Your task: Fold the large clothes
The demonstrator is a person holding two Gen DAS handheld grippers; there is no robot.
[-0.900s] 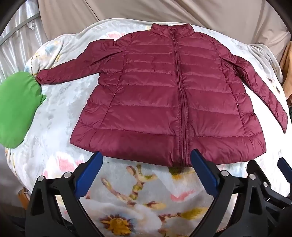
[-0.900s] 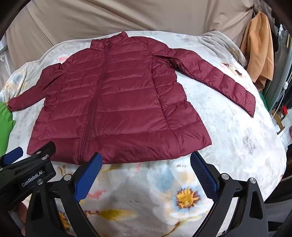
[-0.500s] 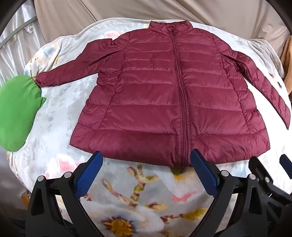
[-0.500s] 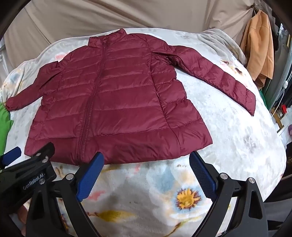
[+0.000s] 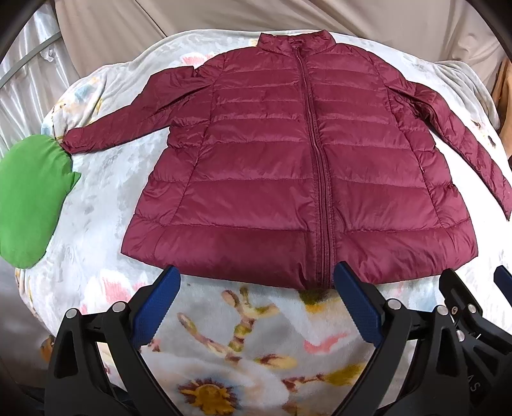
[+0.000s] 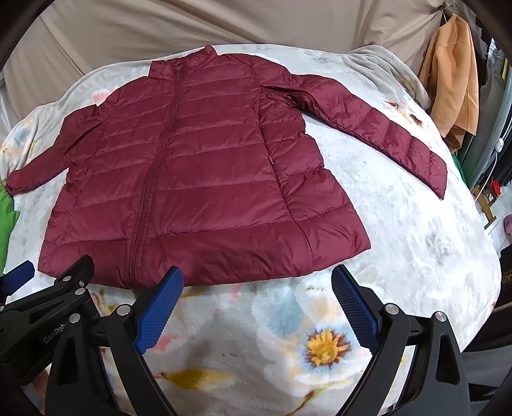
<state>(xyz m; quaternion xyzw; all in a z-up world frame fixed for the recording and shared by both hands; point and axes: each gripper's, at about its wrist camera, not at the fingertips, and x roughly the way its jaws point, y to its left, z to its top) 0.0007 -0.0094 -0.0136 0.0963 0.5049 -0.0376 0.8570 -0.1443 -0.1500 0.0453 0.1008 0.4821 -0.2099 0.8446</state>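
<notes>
A dark red quilted jacket (image 5: 288, 166) (image 6: 198, 179) lies flat and zipped on a floral blanket, collar at the far side, both sleeves spread outward. My left gripper (image 5: 256, 281) hangs open just short of the hem, near the zipper's lower end, with nothing between its blue pads. My right gripper (image 6: 257, 281) is open too, above the blanket just before the hem's right half, holding nothing. Each gripper shows at the edge of the other's view.
The floral blanket (image 5: 243, 345) (image 6: 416, 240) covers a rounded bed surface that drops away at the sides. A green cloth (image 5: 28, 198) lies by the left cuff. An orange garment (image 6: 454, 92) hangs at the far right. A beige sheet (image 6: 224, 22) backs the bed.
Both grippers have edged slightly forward toward the jacket's hem, so the jacket sits a little lower and larger in view. Jaws stay wide apart.
</notes>
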